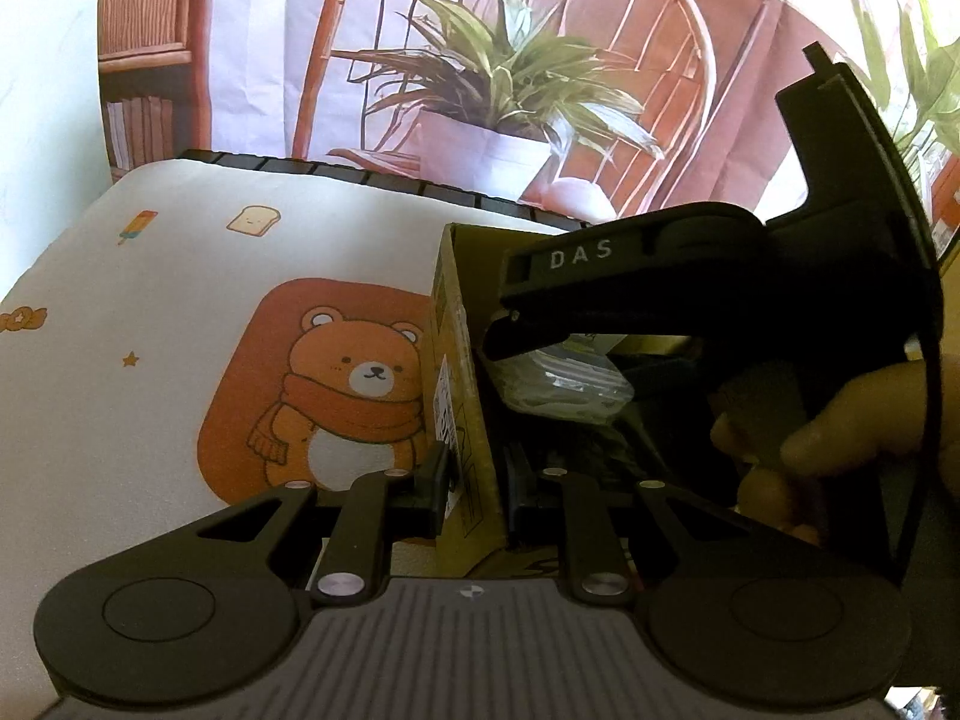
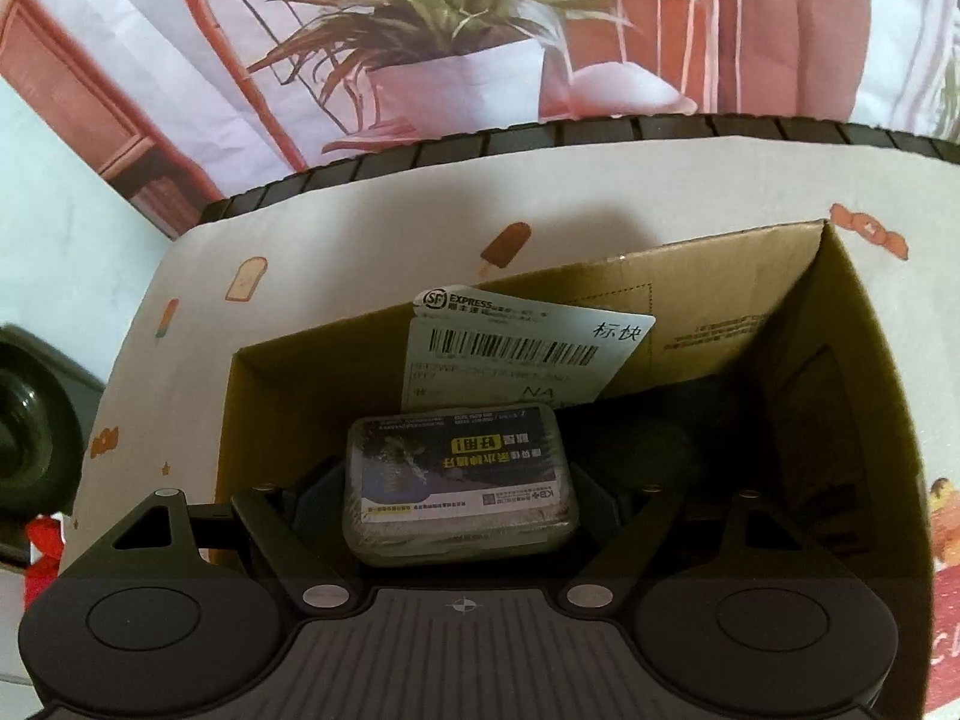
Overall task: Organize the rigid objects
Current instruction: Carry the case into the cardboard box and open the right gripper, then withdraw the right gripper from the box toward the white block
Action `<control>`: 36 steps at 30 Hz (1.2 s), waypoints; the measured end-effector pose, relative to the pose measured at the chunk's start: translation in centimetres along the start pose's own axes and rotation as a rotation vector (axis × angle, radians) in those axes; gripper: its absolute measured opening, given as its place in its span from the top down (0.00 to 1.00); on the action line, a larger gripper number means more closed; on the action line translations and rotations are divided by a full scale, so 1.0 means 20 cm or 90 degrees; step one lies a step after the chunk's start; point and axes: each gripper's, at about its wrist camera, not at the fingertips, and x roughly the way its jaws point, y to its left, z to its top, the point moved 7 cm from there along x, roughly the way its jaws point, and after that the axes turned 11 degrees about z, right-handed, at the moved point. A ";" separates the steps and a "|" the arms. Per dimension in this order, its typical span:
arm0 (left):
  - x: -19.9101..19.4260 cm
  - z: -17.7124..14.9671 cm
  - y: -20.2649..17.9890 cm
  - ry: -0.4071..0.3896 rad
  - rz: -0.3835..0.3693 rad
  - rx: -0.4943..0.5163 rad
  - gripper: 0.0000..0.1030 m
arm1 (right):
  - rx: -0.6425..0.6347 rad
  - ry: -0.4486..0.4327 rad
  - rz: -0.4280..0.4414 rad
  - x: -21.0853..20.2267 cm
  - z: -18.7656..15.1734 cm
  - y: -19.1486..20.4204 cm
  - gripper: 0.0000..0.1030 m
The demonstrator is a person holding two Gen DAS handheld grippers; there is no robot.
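An open brown cardboard box [image 1: 459, 324] stands on a white mat with a bear print. My left gripper [image 1: 477, 486] is shut on the box's near left wall, one finger outside and one inside. In the right wrist view the same box [image 2: 834, 324] is seen from above. My right gripper [image 2: 459, 501] is shut on a clear plastic case with a dark printed label [image 2: 459, 480] and holds it inside the box's opening. The right gripper's black body [image 1: 690, 282] shows over the box in the left wrist view. Dark items lie on the box's floor.
A white SF Express shipping label [image 2: 528, 348] leans on the box's far wall. The mat [image 1: 150, 330] lies over a black slatted surface [image 2: 600, 135]. A printed backdrop of a plant and a chair hangs behind. A red object [image 2: 45, 546] sits at the left edge.
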 end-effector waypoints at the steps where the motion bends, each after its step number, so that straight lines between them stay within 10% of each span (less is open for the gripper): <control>1: 0.00 0.00 0.00 0.000 0.000 0.000 0.81 | 0.007 0.001 0.001 0.00 0.00 0.00 0.25; 18: 0.00 0.00 0.00 0.002 0.000 0.000 0.81 | 0.022 -0.054 0.080 -0.19 0.04 0.00 0.01; 36: 0.00 0.00 -0.01 0.004 0.011 0.009 0.81 | -0.103 -0.229 0.047 -0.70 -0.13 -0.11 0.00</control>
